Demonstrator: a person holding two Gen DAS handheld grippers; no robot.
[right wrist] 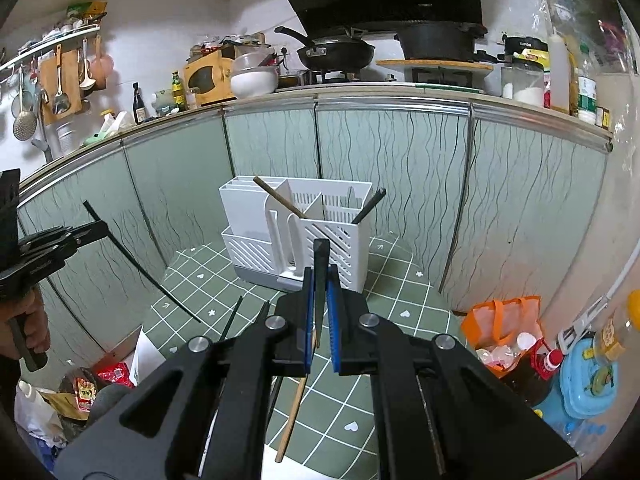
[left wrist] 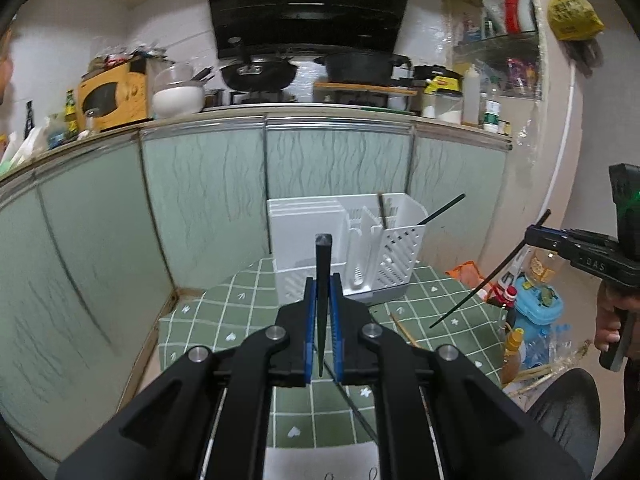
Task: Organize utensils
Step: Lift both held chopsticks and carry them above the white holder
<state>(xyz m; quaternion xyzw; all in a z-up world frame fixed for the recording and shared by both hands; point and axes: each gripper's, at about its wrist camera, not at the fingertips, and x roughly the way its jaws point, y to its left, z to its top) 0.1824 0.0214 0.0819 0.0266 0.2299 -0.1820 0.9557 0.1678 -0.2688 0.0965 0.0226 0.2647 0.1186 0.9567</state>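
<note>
A white slotted utensil holder [left wrist: 360,248] [right wrist: 304,232] stands at the back of the green tiled table [left wrist: 224,320] [right wrist: 384,320]. A brown chopstick [right wrist: 280,200] and a black chopstick [right wrist: 370,204] lean in its compartments. My left gripper [left wrist: 322,292] is shut on a black chopstick [left wrist: 322,280], held above the table in front of the holder; it also shows in the right wrist view [right wrist: 140,268]. My right gripper [right wrist: 320,284] is shut on another black chopstick [right wrist: 321,276], which also shows in the left wrist view [left wrist: 488,276].
Loose chopsticks lie on the table: a wooden one [right wrist: 294,412] and black ones [right wrist: 232,320]. An orange bag [right wrist: 504,320], bottles and a blue container [right wrist: 588,380] sit to the right on the floor. Green cabinet doors [left wrist: 200,208] stand behind the table.
</note>
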